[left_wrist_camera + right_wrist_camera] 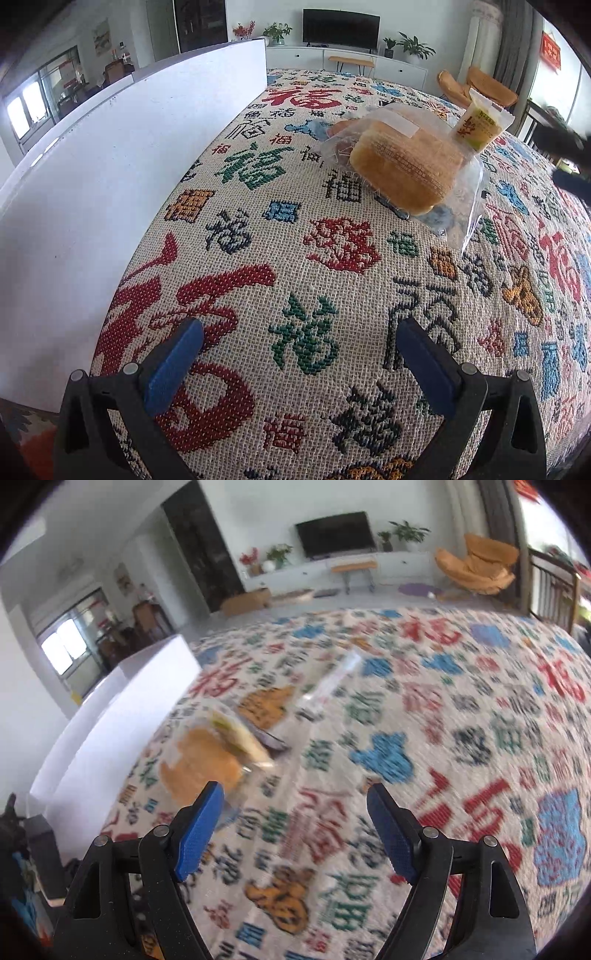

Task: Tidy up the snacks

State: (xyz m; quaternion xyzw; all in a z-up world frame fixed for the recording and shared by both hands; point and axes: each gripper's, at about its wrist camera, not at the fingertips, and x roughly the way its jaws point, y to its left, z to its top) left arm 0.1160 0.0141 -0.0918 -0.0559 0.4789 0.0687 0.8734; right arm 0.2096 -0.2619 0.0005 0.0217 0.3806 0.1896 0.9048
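A bread bun in a clear wrapper (pixel 402 166) lies on the patterned tablecloth (pixel 295 258), with a small yellow-green snack packet (pixel 480 123) leaning on its far side. My left gripper (pixel 299 328) is open and empty, well short of the bun. In the blurred right wrist view the bun (pixel 203 764) and the yellow packet (pixel 240 734) lie left of centre, with a clear flat packet (pixel 332 686) farther back. My right gripper (pixel 295 794) is open and empty, just right of the bun.
A white board or box wall (pixel 129 166) stands along the cloth's left edge, also in the right wrist view (pixel 122 716). Beyond the table are a TV (pixel 340 26), plants and orange chairs (pixel 476 568).
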